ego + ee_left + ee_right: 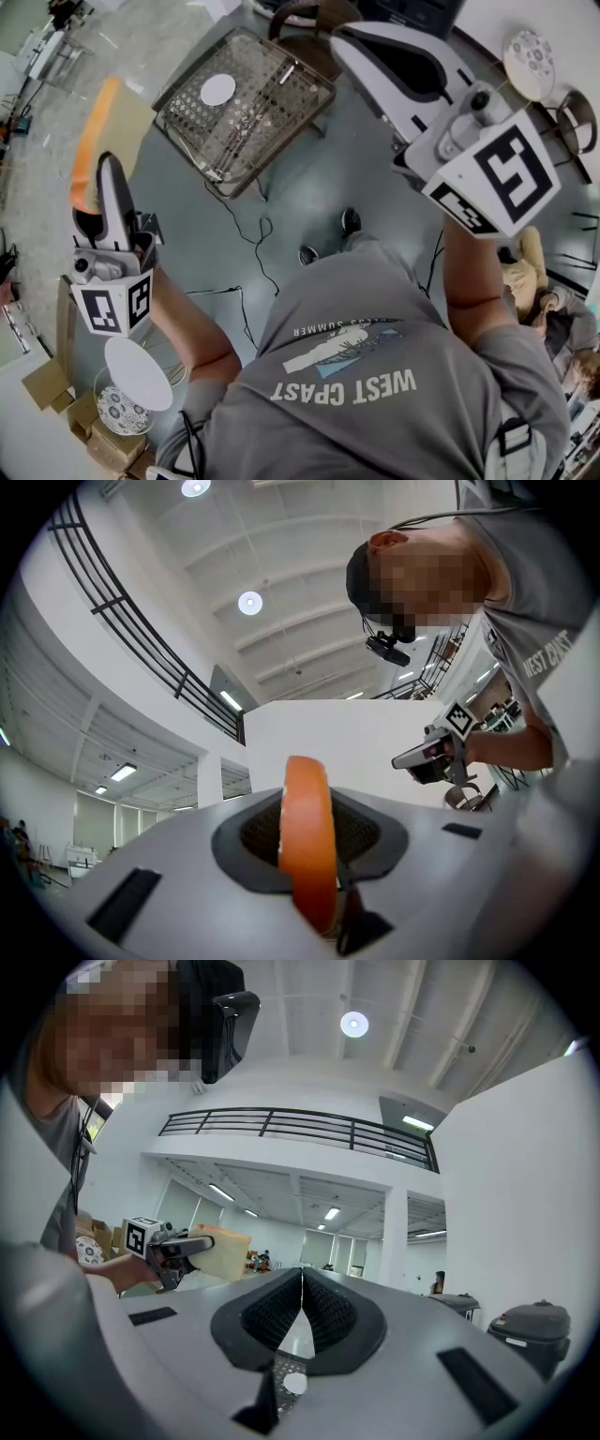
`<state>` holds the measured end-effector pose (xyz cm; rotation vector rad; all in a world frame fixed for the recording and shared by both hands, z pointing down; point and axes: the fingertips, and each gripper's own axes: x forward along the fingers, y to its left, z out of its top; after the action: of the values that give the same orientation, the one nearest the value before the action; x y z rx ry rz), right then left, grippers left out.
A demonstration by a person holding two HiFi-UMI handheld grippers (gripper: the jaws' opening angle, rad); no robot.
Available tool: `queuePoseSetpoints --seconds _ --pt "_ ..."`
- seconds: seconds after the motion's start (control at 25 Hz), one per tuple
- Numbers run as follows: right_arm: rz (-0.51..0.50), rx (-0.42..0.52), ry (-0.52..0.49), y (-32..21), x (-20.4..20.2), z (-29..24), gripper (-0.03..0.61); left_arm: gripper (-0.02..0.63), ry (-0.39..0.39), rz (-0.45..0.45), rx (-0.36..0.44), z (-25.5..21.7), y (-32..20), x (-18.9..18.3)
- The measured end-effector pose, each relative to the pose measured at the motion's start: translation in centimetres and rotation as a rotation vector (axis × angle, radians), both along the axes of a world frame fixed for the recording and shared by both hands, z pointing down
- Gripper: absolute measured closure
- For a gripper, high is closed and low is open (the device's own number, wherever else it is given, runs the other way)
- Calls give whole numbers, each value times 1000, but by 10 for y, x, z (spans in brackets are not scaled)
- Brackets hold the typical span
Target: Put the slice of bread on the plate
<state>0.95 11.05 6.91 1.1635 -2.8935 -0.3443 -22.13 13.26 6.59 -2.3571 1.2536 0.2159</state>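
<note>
A slice of bread (97,141) with an orange crust and a tan face stands on edge in my left gripper (109,178), held up at the left of the head view. In the left gripper view the slice (307,841) is edge-on, and the jaws are shut on it. My right gripper (352,42) is raised at the upper right, its jaws shut with nothing between them (302,1274). One white plate (217,90) lies on a wire mesh table (281,108) far below. Another white plate (138,373) sits under my left arm.
Patterned plates show at the lower left (117,412) and upper right (528,52). Cables (248,244) trail over the grey floor. Cardboard boxes (52,389) stand at the lower left. A person (544,300) sits at the right edge. Bins (539,1330) stand by a white wall.
</note>
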Motion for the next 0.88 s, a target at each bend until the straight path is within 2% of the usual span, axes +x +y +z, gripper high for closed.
queuePoseSetpoints --seconds 0.44,0.88 --pt "-82 -11 -23 -69 39 9 572 517 -22 -78 -18 8 -52 43" --pt "-161 -17 -41 -109 63 13 572 517 -43 -151 -34 11 -76 74"
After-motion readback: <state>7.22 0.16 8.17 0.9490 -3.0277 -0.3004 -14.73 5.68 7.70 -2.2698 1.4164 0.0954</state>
